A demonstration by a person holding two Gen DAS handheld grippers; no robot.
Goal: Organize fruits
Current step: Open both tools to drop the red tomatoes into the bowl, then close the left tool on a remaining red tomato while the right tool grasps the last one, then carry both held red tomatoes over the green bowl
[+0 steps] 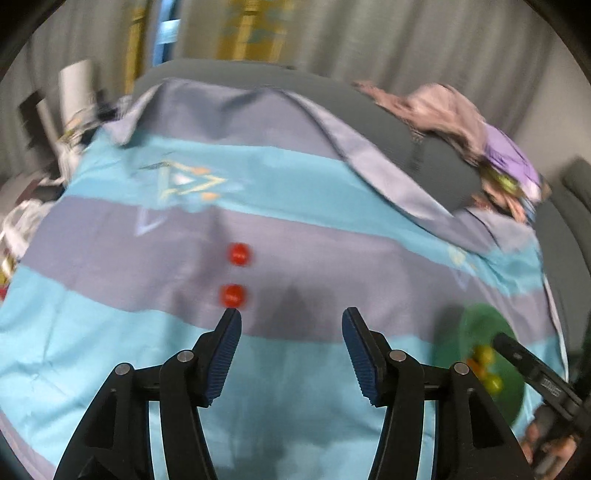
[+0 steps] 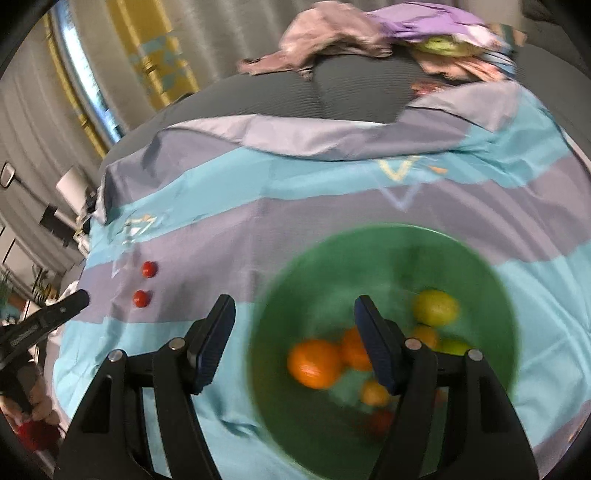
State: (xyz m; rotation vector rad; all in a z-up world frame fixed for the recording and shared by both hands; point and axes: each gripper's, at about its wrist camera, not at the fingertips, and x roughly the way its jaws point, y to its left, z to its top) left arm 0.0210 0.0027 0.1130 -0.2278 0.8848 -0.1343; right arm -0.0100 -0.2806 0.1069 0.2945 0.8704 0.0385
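Two small red fruits, the nearer (image 1: 232, 295) and the farther (image 1: 240, 254), lie loose on the striped blue-and-grey cloth (image 1: 110, 332), one behind the other and slightly apart. They are the only fruits outside the green bowl (image 2: 369, 251), so they are judged to be what remains to be gathered. The bowl sits on the same cloth, well to the right of the red pair. It already holds a large orange fruit (image 2: 314, 363), further orange pieces partly hidden by the tool, and yellow-green ones (image 2: 435, 307) toward its far side; a reddish fruit low in the bowl is too blurred to identify.

The left tool (image 1: 291, 314) is wide open and empty. Its left fingertip appears just beside the nearer red fruit, which lies outside the gap rather than between the pads. This suggests an approach that needs a shift leftward before closing. The right tool (image 2: 295, 301) is likewise wide open and empty, poised over the near left rim of the bowl, a placement consistent with having nothing to carry at this moment.

The cloth covers a dark grey cushioned surface (image 2: 351, 92), probably a sofa or bed, with crumpled pink and purple garments (image 2: 332, 33) heaped at the back. The soft covering probably keeps the round fruits from rolling away.
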